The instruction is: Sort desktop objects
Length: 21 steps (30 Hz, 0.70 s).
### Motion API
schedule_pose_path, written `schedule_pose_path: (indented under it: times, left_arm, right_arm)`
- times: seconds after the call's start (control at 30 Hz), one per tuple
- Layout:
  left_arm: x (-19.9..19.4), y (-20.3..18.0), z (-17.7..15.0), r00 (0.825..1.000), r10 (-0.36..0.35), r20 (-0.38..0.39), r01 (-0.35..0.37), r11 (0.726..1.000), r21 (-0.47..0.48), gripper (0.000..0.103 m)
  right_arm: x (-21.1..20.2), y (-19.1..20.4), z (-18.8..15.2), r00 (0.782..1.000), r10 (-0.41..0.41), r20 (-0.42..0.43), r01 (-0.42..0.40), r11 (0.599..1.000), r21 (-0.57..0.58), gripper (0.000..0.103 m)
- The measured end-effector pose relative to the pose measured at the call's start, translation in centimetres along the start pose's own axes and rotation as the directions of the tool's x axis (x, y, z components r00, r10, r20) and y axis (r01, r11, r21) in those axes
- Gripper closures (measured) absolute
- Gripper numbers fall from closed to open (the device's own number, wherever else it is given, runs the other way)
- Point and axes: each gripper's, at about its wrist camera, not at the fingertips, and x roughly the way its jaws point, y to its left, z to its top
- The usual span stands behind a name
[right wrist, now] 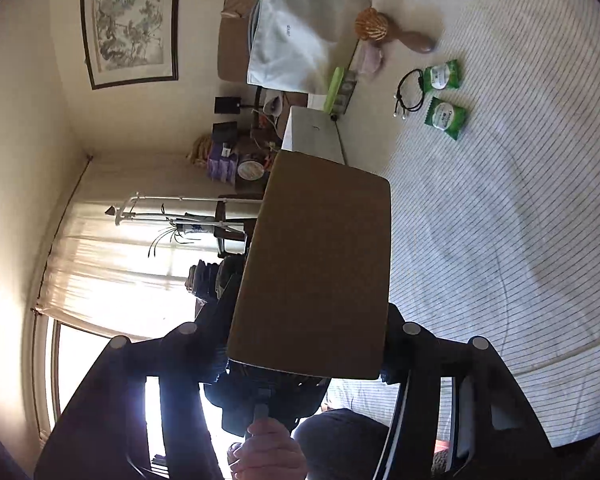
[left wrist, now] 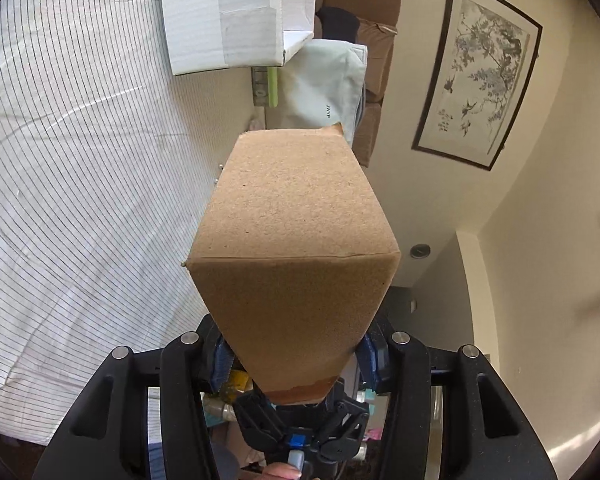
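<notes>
My left gripper is shut on a brown cardboard box, held up in front of the camera and tilted; the fingertips are hidden behind it. My right gripper is shut on a brown cardboard box too, and I cannot tell whether it is the same box. Both hold their box above the striped white cloth. On the cloth in the right wrist view lie two green snack packets, a black cord bracelet, a wooden hairbrush and a green item.
A white cardboard box stands at the cloth's far side; it also shows in the right wrist view. A pale green bag leans on a brown sofa. A framed picture hangs on the wall. A window with curtains is bright.
</notes>
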Motion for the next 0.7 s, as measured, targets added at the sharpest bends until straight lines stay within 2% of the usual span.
schedule_pose_path:
  times: [0.2, 0.33, 0.5, 0.57, 0.7]
  left_arm:
    - [-2.1, -2.3, 2.8, 1.0, -0.022, 0.022, 0.023, 1.0, -0.005, 0.052]
    - [-3.5, -6.2, 6.9, 0.996, -0.075, 0.053, 0.075, 0.997, 0.008, 0.052]
    - [-6.0, -10.8, 12.9, 0.989, -0.115, 0.098, 0.113, 0.993, 0.035, 0.051]
    - [-6.7, -12.4, 15.6, 0.988, -0.094, 0.12, 0.089, 0.995, 0.044, 0.045]
    - [-9.0, -13.5, 21.1, 0.985, -0.05, 0.164, 0.044, 0.998, 0.042, 0.042]
  right_arm:
    - [4.2, 2.9, 1.3, 0.998, 0.001, -0.061, -0.004, 0.999, -0.04, 0.051]
    - [8.6, 7.2, 2.7, 0.996, 0.042, -0.076, -0.048, 0.996, -0.074, 0.051]
    - [15.1, 12.2, 4.3, 0.99, 0.104, -0.096, -0.111, 0.992, -0.062, 0.053]
    - [17.6, 13.8, 5.0, 0.989, 0.122, -0.085, -0.127, 0.99, -0.056, 0.053]
    - [23.0, 15.9, 6.2, 0.991, 0.111, -0.08, -0.115, 0.992, -0.045, 0.054]
